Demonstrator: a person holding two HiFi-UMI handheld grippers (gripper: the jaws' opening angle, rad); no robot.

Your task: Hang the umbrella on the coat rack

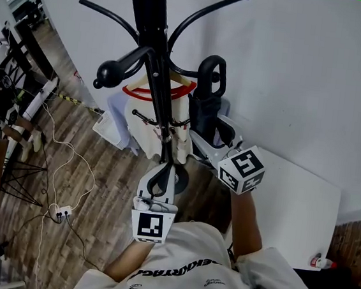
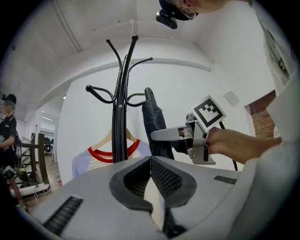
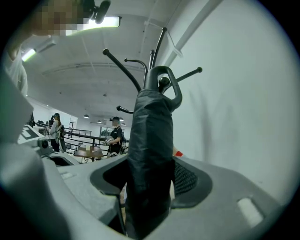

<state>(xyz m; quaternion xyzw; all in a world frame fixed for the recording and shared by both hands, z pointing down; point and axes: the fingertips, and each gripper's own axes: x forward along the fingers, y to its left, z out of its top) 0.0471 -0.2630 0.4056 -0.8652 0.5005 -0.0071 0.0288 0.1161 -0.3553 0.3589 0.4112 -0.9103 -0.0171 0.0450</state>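
Left gripper [image 2: 150, 161]: jaws shut, empty, idle near rack [image 1: 153, 48] pole. Right gripper [image 3: 151, 182]: jaws clamped on folded umbrella [image 3: 150, 136], upright so its loop handle [image 3: 165, 84] meets a hook. Apparently not yet hung.

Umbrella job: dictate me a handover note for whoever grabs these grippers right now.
Right gripper: shut on the folded black fabric umbrella, held upright.
Left gripper: shut, empty, facing the black metal coat rack.
The umbrella's black loop handle is up among the rack's hooks. One ball tip shows inside the loop, but I cannot tell whether it is hooked on.
Done: umbrella is at the rack.
Left: confirm the loop sits over a hook, then release.
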